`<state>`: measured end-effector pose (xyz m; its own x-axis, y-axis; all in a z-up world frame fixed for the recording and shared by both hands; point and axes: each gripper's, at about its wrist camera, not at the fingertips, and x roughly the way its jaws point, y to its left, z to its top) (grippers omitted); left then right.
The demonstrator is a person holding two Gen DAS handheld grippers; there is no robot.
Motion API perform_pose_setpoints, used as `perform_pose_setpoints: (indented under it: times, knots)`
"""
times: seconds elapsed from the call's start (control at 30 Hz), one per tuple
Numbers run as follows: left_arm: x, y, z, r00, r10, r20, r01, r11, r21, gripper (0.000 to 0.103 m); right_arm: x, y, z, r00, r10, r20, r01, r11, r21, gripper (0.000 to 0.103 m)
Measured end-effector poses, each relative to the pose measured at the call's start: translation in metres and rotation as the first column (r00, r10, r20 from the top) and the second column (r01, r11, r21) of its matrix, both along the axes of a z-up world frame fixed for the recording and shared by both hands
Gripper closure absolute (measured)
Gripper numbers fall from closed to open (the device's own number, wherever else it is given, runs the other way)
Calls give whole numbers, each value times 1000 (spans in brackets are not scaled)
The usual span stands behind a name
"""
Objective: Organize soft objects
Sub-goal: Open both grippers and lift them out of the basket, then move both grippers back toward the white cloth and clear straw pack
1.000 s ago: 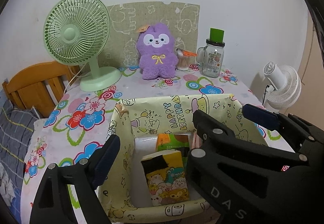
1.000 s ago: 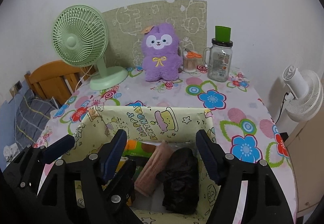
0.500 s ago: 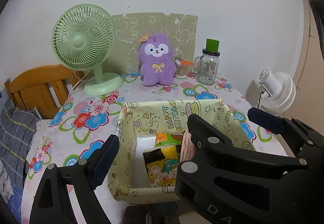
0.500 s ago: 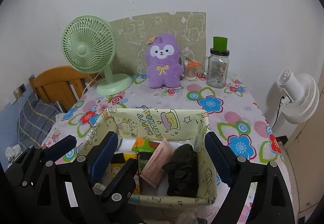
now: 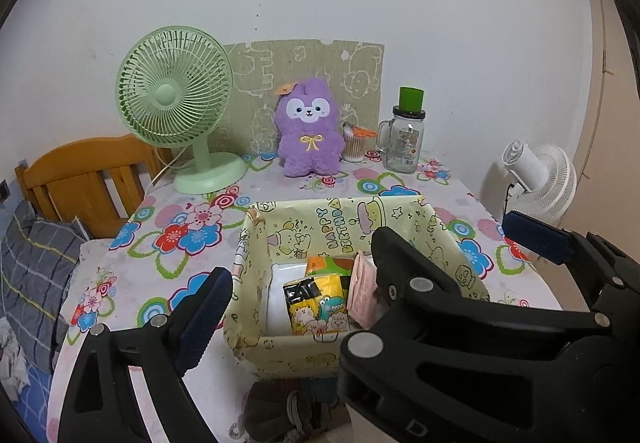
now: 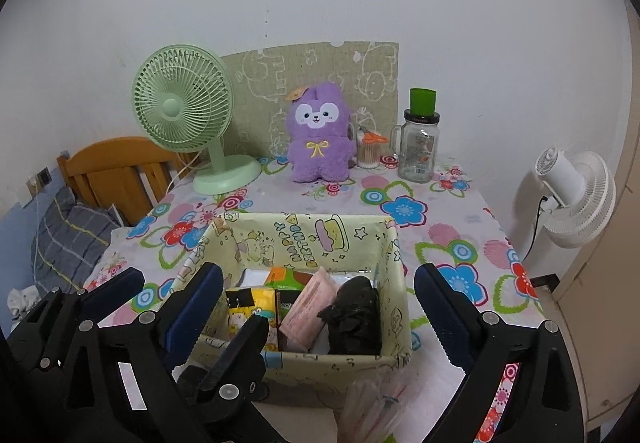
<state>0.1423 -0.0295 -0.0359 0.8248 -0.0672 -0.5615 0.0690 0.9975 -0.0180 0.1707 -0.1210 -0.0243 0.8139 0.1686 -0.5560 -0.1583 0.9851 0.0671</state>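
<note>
A table (image 6: pixel 452 227) under a flowered cloth fills both views, pushed against a white wall, with a wooden bed frame (image 6: pixel 116 167) to its left and a white standing fan (image 6: pixel 576 195) to its right. Near the front of the table sits a pale yellow cartoon-printed box (image 6: pixel 316 239), open at the top. Inside it, packed side by side, are a yellow tissue pack (image 6: pixel 252 307), a green-and-orange packet (image 6: pixel 288 277) behind it, a pink pack (image 6: pixel 308 303) leaning in the middle, and a crumpled black bag (image 6: pixel 356 315) at the right end. At the back stand a green desk fan (image 6: pixel 184 115), a purple plush toy (image 6: pixel 320 135), a glass jar (image 6: pixel 418 151) with a green cap, and a small cup of sticks (image 6: pixel 368 151). The right gripper (image 6: pixel 316 307) hangs above the box's near side, its jaws opening wide with nothing pressed between them. The left gripper (image 5: pixel 372 275) stands wide too, empty, one finger (image 5: pixel 200 319) outside the box's left wall.
</note>
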Motion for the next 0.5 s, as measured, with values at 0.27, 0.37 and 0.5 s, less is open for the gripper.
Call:
perform_pose_setpoints:
  times: [0.27, 0.37, 0.5]
  knots:
    - [-18, -2, 4, 1000, -7, 22, 7, 1000, 0, 9, -18, -3, 4, 1000, -4, 11, 4, 1000, -3, 4]
    - [-24, -3, 5, 1000, -6, 27, 6, 1000, -1, 9, -24, -5, 5, 1000, -7, 9, 7, 1000, 4, 4]
    - [-34, -5, 5, 999, -8, 35, 8, 1000, 0, 9, -36, -7, 6, 1000, -6, 12, 6, 1000, 11, 4]
